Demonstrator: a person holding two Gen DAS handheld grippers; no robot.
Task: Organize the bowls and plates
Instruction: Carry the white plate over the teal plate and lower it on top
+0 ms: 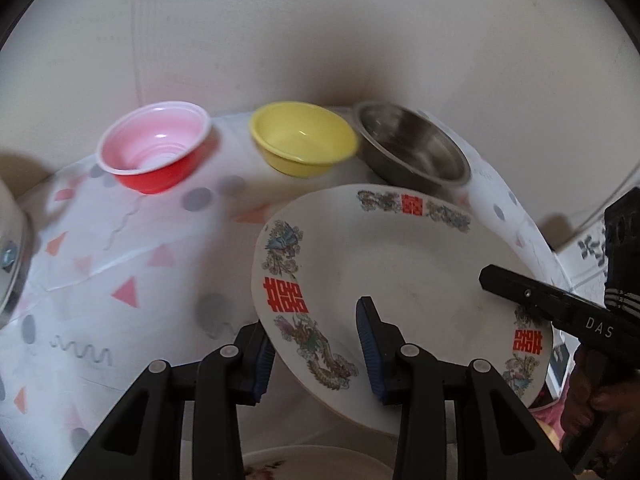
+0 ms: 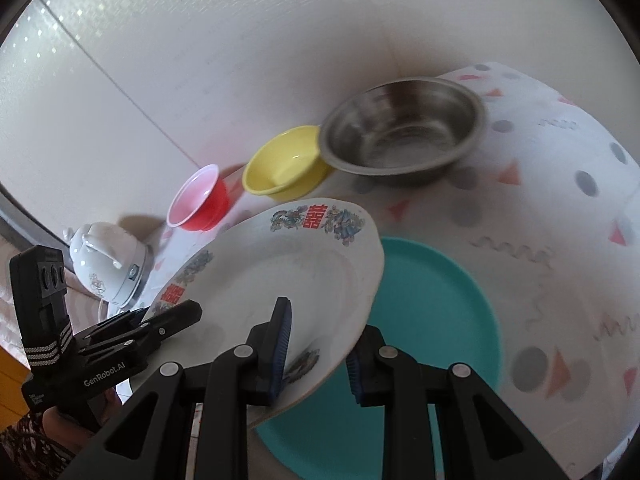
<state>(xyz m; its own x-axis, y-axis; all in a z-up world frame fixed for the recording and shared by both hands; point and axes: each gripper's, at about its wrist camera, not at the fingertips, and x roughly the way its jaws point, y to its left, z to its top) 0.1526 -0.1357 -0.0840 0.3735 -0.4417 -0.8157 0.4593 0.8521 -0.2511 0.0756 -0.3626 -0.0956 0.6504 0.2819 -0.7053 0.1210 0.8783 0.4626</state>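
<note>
Patterned tablecloth, white with grey dots and pink triangles; white electric kettle, far left edge; plain pale wall behind.

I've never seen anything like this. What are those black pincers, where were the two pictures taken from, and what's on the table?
No robot here: a person carries a hand-held gripper in each hand, each with a wide-angle camera looking along its fingers. One picture comes from the left hand-held gripper, the other from the right hand-held gripper. Both are clamped on opposite edges of one decorated white plate, holding it tilted above the patterned tablecloth. Along the wall stand a red bowl, a yellow bowl and a steel bowl. A teal plate lies under the lifted plate.
</note>
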